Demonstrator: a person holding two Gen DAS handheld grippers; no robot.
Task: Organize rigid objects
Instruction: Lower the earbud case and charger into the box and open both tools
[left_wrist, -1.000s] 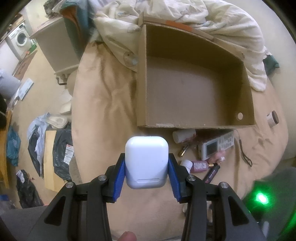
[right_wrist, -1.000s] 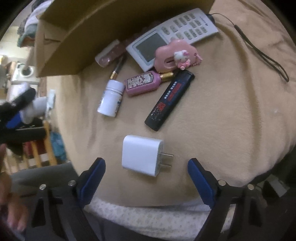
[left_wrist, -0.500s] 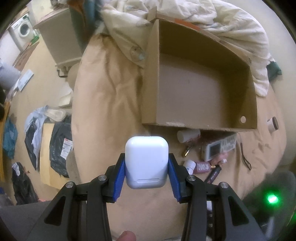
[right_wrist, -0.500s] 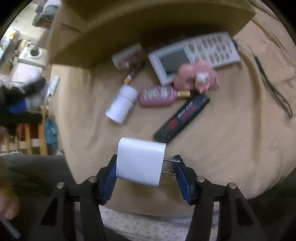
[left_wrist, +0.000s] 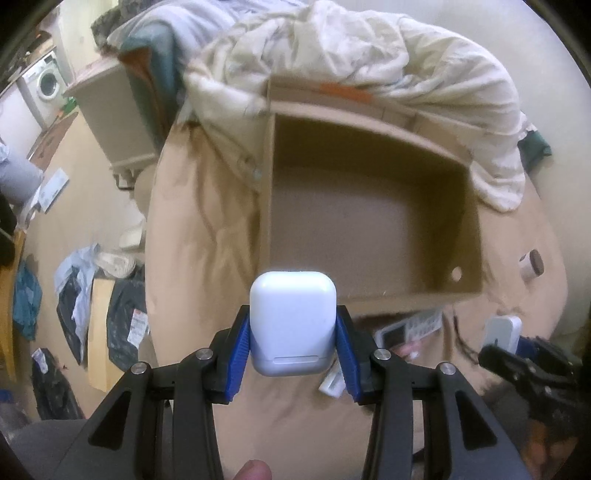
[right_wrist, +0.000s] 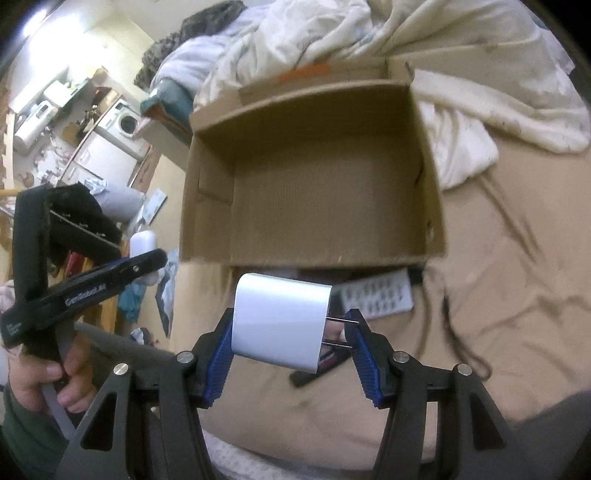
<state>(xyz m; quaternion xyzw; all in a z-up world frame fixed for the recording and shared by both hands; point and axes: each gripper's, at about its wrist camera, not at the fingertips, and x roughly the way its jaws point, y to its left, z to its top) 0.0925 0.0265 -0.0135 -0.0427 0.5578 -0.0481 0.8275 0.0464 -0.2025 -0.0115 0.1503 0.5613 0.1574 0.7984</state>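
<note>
The left gripper (left_wrist: 291, 338) is clamping a white case (left_wrist: 291, 321); the right gripper (right_wrist: 290, 341), jaws just closed, is gripping a charger (right_wrist: 280, 325). Both are hanging near the empty box (right_wrist: 207, 184); the remaining items are lying beside it.

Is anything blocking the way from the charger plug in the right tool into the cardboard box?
Nothing visible does. The charger plug, held in the right tool, hangs before the cardboard box's near wall; the box is open-topped and looks empty inside.
</note>
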